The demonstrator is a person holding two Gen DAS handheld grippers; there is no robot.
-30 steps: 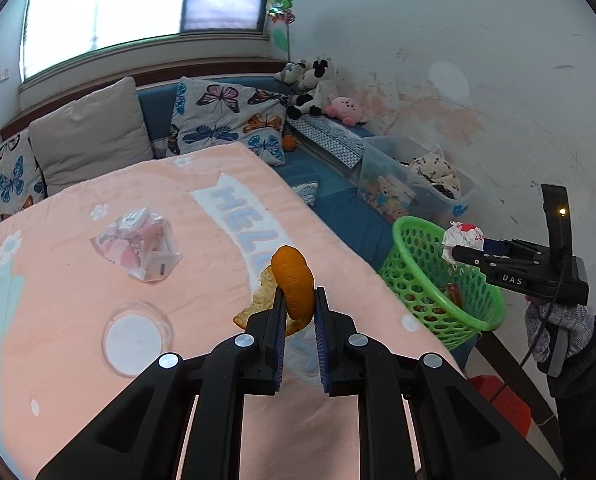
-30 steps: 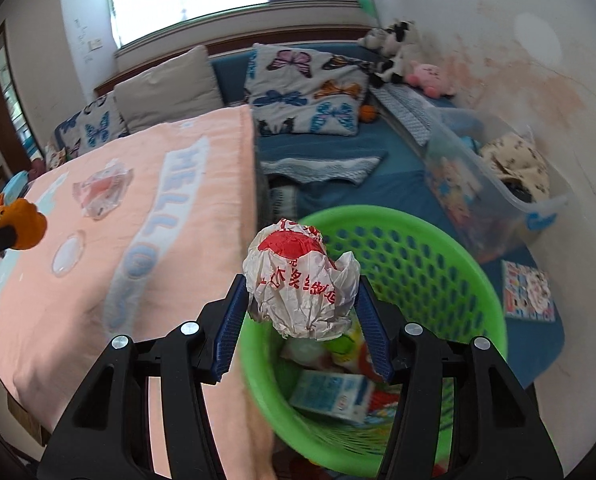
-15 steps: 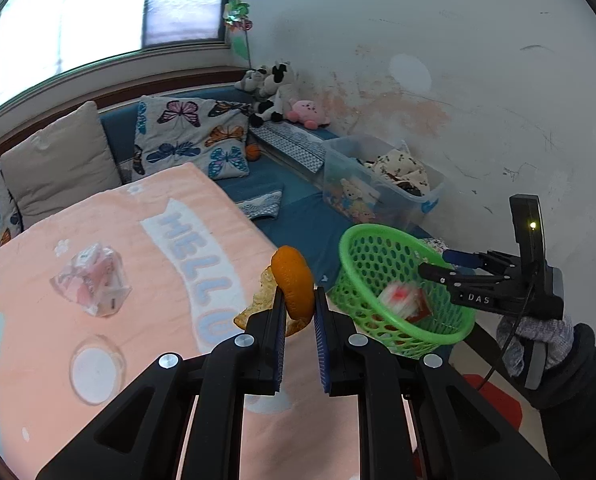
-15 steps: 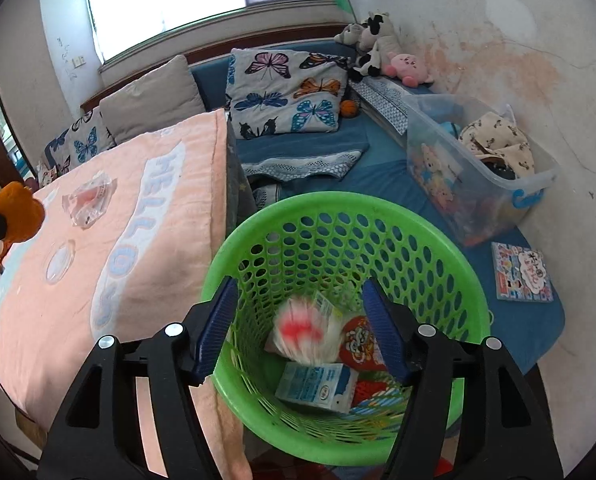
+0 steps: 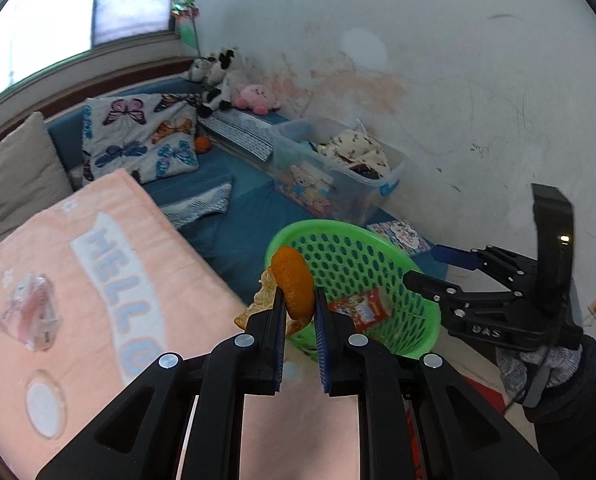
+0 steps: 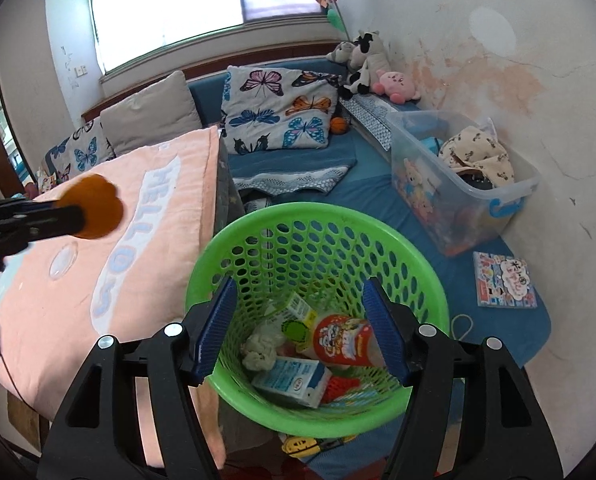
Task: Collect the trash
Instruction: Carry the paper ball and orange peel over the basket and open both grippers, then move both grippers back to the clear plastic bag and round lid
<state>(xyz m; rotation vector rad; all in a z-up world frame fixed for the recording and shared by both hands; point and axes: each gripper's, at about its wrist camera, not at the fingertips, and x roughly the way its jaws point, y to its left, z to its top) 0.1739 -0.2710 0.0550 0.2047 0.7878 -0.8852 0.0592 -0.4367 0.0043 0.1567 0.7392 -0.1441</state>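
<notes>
Right wrist view shows the right gripper point(image 6: 299, 326) wide open and empty over the green basket point(image 6: 258, 224) already holding cartons and wrappers, while the left gripper point(image 5: 299, 316) pinches orange peel point(image 5: 294, 286) near its rim, a plastic wrapper point(image 5: 28, 312) left on the blanket point(image 5: 110, 340).

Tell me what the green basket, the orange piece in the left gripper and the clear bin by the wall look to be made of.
Green basket: moulded plastic, slightly glossy, with regular round holes.
Orange piece in the left gripper: probably citrus peel, with dimpled matte skin and a pale inner side.
Clear bin: translucent plastic; its contents show through the wall.
</notes>
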